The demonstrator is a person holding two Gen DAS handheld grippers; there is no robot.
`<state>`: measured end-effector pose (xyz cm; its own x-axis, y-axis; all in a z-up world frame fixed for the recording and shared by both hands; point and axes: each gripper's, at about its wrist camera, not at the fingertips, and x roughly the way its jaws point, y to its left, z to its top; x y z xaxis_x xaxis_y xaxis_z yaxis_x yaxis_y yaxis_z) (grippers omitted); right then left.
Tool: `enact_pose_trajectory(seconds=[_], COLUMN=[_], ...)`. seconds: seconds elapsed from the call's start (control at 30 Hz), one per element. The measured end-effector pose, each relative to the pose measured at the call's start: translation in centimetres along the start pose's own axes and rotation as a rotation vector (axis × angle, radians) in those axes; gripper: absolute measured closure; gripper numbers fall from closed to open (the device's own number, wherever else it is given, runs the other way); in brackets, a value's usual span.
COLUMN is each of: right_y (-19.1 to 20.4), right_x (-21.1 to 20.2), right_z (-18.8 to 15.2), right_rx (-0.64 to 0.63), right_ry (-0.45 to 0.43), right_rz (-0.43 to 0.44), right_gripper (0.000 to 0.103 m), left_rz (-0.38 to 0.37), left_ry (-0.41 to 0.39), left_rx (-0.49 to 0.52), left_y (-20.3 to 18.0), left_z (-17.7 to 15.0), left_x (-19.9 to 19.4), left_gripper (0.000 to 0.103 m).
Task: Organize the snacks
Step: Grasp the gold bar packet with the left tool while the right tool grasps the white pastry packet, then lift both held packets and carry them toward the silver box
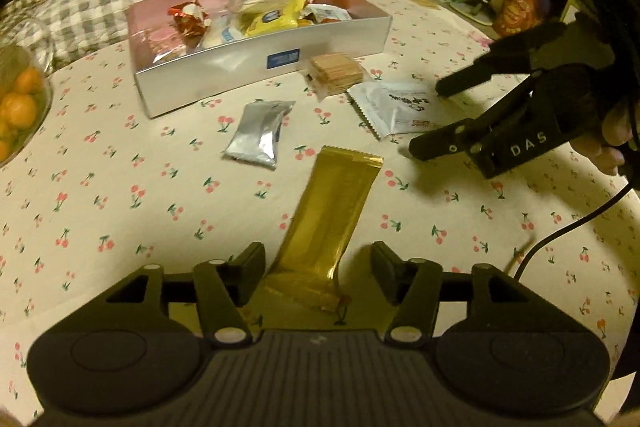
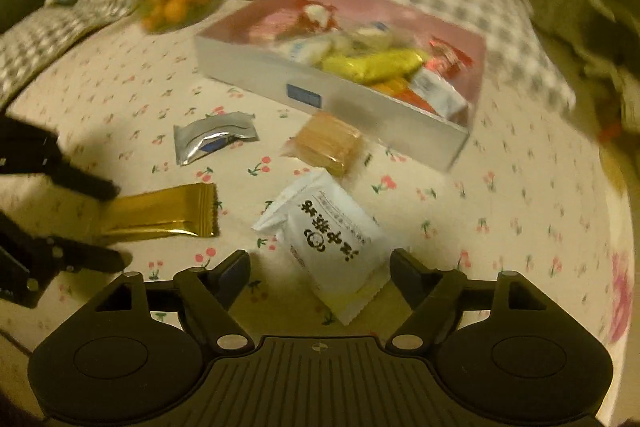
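Four loose snacks lie on the cherry-print cloth (image 1: 120, 211): one gold bar (image 1: 324, 223), one silver pouch (image 1: 260, 131), one wafer pack (image 1: 334, 71) and one white packet (image 1: 394, 109). One box (image 1: 256, 71) sits in the upper middle of both views, already holding a heap of wrappers too jumbled to count.

In the left wrist view the gold bar runs from frame centre down into the gap of the left gripper (image 1: 318, 269); its near end lies between the fingers, which stand apart and clear of the foil, so nothing is held. In the right wrist view the white packet lies lower centre, its near end between the spread fingers of the right gripper (image 2: 320, 273), also not squeezed. The wafer pack touches the box's front wall; the silver pouch lies apart, left of it.

Risks, as I judge them: the foil bar is slick and long, so a pinch at its very end could let it droop or slip out over the cloth. The puffy white packet may squirt sideways if the jaws close off-centre. The two grippers work near each other and could collide on the way to the box. One bowl of oranges (image 1: 18, 103) at the left edge stands close enough to be knocked.
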<state>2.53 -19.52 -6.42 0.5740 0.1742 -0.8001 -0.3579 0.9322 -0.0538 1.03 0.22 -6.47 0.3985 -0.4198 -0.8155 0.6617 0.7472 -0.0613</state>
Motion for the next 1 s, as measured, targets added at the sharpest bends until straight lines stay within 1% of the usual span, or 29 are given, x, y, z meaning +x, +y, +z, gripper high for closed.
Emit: enact_pose_trajectory(seconds=[0.1, 0.23, 0.27, 0.3, 0.37, 0.43, 0.5, 0.63, 0.73, 0.8, 0.83, 0.9, 1.0], right_y=[-0.4, -0.8, -0.8, -0.8, -0.7, -0.9, -0.9, -0.7, -0.2, 0.1, 0.4, 0.8, 1.3], right_x=[0.4, 1.1, 1.3, 1.5, 1.8, 2.0, 2.2, 2.5, 2.3, 2.1, 2.0, 1.8, 1.6], right_z=[0.5, 0.9, 0.9, 0.9, 0.8, 0.9, 1.1, 1.3, 1.5, 1.6, 1.6, 1.7, 1.7], right_rx=[-0.007, -0.006, -0.01, -0.014, -0.013, 0.008, 0.029, 0.068, 0.078, 0.076, 0.071, 0.072, 0.072], right_ry=[-0.004, 0.0, 0.002, -0.001, -0.02, -0.022, -0.022, -0.014, -0.011, -0.008, -0.008, -0.005, 0.003], right_rz=[0.008, 0.02, 0.016, 0.008, 0.006, 0.018, 0.021, 0.022, 0.033, 0.034, 0.033, 0.034, 0.026], right_gripper=[0.023, 0.021, 0.02, 0.015, 0.012, 0.012, 0.015, 0.015, 0.025, 0.035, 0.038, 0.047, 0.05], left_rz=[0.008, 0.017, 0.024, 0.031, 0.044, 0.066, 0.095, 0.106, 0.106, 0.104, 0.103, 0.101, 0.101], left_ry=[-0.002, -0.004, -0.003, -0.001, 0.003, 0.006, 0.008, 0.008, 0.006, 0.007, 0.008, 0.01, 0.013], left_rx=[0.005, -0.027, -0.031, -0.037, -0.058, -0.078, -0.09, -0.148, -0.185, -0.204, -0.213, -0.232, -0.241], left_y=[-0.2, 0.2, 0.2, 0.2, 0.3, 0.5, 0.6, 1.3, 1.8, 2.0, 2.0, 2.2, 2.2], left_z=[0.5, 1.2, 1.3, 1.4, 1.7, 1.9, 2.1, 2.1, 2.1, 2.0, 2.0, 1.9, 1.9], left_x=[0.5, 1.0, 1.1, 1.1, 1.1, 1.2, 1.2, 1.1, 1.0, 0.9, 0.9, 0.7, 0.7], left_gripper=[0.045, 0.045, 0.045, 0.045, 0.049, 0.059, 0.066, 0.073, 0.075, 0.075, 0.076, 0.076, 0.076])
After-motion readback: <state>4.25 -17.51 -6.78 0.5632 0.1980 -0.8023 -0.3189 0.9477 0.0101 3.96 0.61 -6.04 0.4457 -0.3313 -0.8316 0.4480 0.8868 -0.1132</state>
